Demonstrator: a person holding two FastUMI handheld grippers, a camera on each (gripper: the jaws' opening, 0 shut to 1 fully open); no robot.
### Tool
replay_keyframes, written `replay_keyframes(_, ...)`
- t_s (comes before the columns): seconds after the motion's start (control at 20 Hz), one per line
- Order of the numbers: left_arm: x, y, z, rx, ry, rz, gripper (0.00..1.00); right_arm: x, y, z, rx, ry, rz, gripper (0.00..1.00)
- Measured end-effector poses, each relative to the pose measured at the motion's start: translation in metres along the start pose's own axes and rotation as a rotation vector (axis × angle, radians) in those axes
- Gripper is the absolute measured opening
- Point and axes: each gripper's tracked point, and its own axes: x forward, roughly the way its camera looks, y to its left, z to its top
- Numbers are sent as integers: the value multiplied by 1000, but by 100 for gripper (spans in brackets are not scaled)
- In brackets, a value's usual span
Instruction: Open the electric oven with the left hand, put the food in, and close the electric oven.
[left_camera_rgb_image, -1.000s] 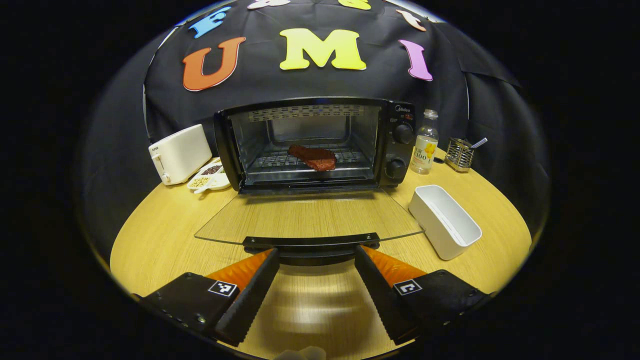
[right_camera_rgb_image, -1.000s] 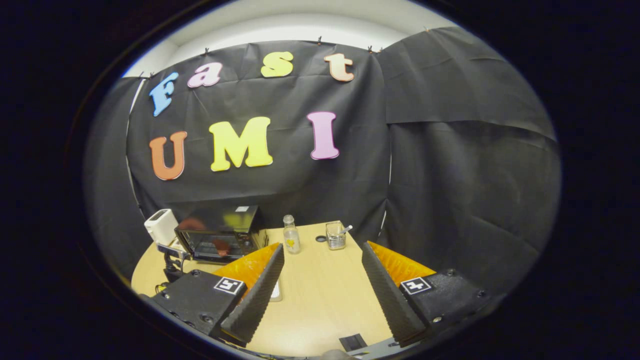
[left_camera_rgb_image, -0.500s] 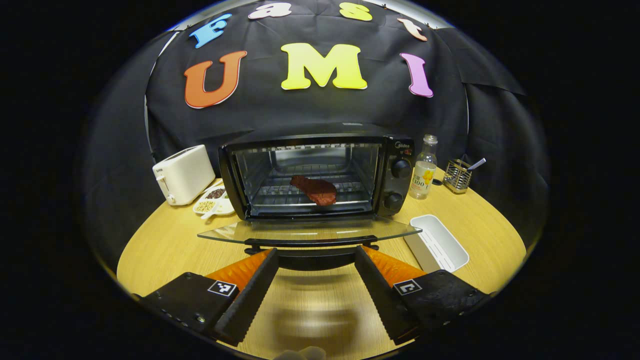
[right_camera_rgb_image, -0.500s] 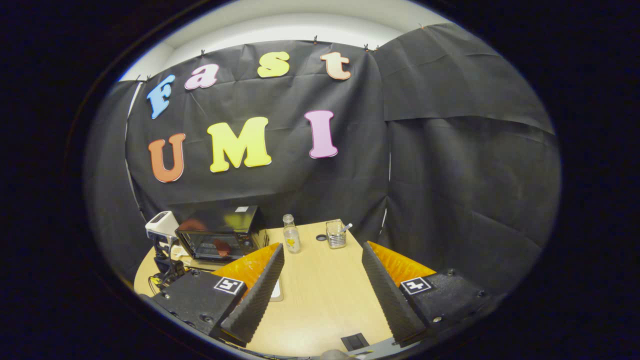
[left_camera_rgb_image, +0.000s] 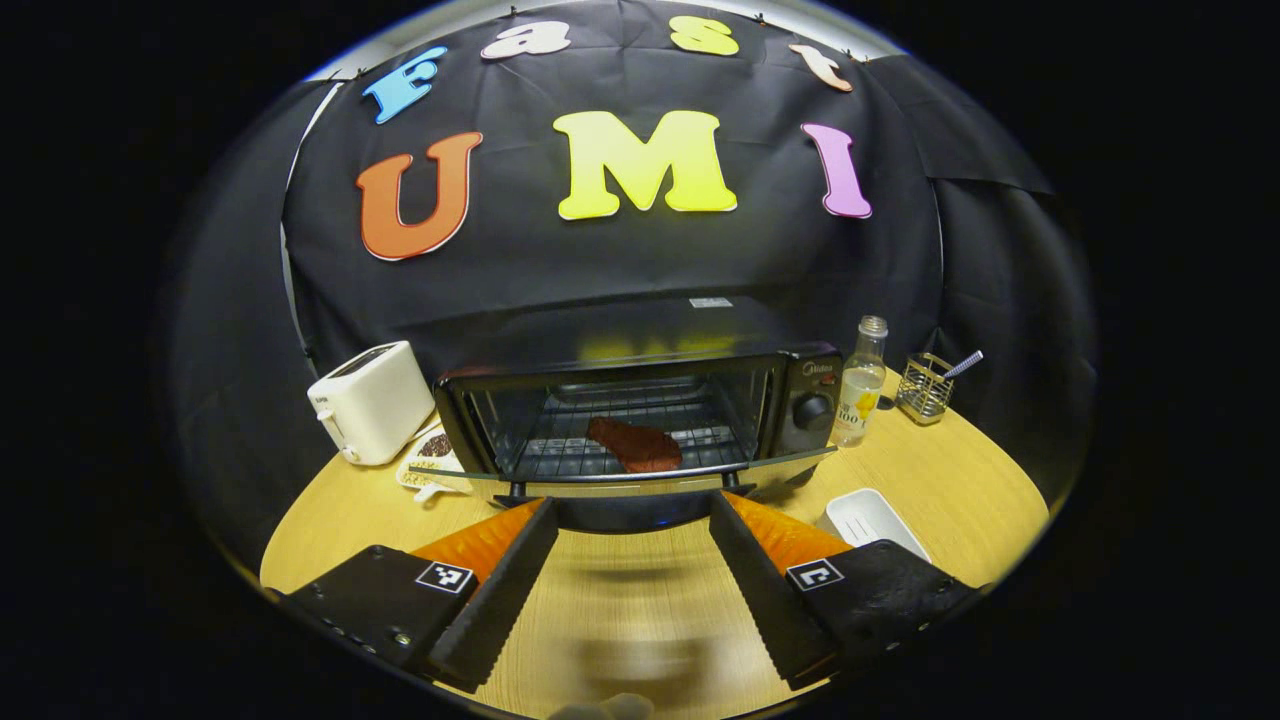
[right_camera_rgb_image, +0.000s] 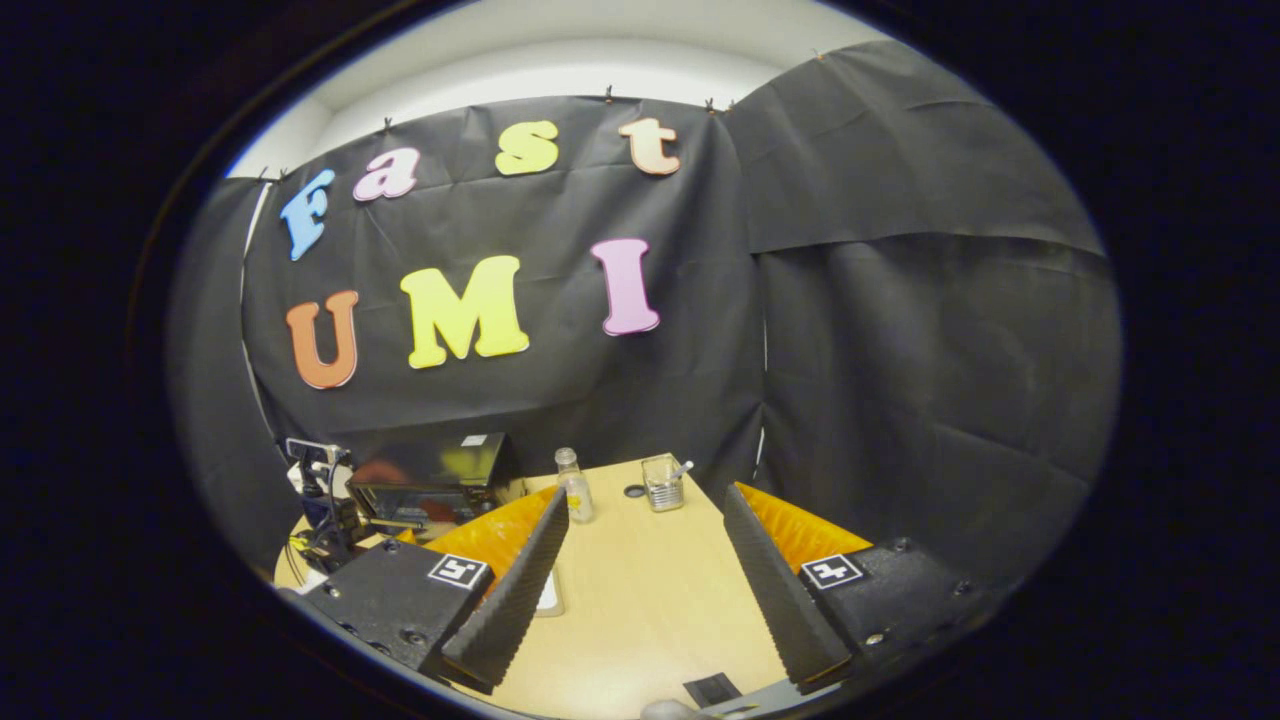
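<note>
The black electric oven (left_camera_rgb_image: 640, 335) stands at the back of the round wooden table (left_camera_rgb_image: 960, 480). A dark red steak (left_camera_rgb_image: 635, 445) lies on its wire rack. The glass door (left_camera_rgb_image: 620, 478) is tilted partway up, seen almost edge-on. Its black handle (left_camera_rgb_image: 625, 512) sits right between the tips of my left gripper (left_camera_rgb_image: 632, 520), which is open and holds nothing. My right gripper (right_camera_rgb_image: 645, 505) hovers open and empty over the table's right side. In the right gripper view the oven (right_camera_rgb_image: 430, 472) is far off to the left, with the left gripper (right_camera_rgb_image: 318, 495) in front of it.
A white toaster (left_camera_rgb_image: 372, 400) and a dish of seeds (left_camera_rgb_image: 430, 460) sit left of the oven. To the oven's right stand a small bottle (left_camera_rgb_image: 862, 382) and a wire holder (left_camera_rgb_image: 924, 388). A white rectangular tray (left_camera_rgb_image: 868, 515) lies in front of them.
My left gripper has risen with the door handle at its fingertips, and the door has swung from flat up towards the oven. The right gripper has shifted only slightly.
</note>
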Motion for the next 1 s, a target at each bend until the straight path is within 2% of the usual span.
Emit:
replay_keyframes(0.3, 11, -8, 15, 15, -20, -9, 98, -7, -19, 9, 5, 1, -31, 99)
replay_keyframes(0.35, 11, -9, 13, 17, -13, -10, 98, -8, -19, 8, 1, 2, -32, 96)
replay_keyframes(0.45, 11, -12, 10, 13, -5, -14, 98, -9, -20, 8, -7, 4, -32, 99)
replay_keyframes(0.9, -3, -18, 6, 28, -8, -20, 97, -16, -24, 0, -30, 35, -29, 99)
replay_keyframes(0.95, -8, -21, 6, 33, -8, -21, 97, -19, -25, 1, -36, 31, -27, 96)
replay_keyframes(1.0, -17, -25, 8, 37, -15, -26, 97, -21, -25, 1, -45, 24, -23, 99)
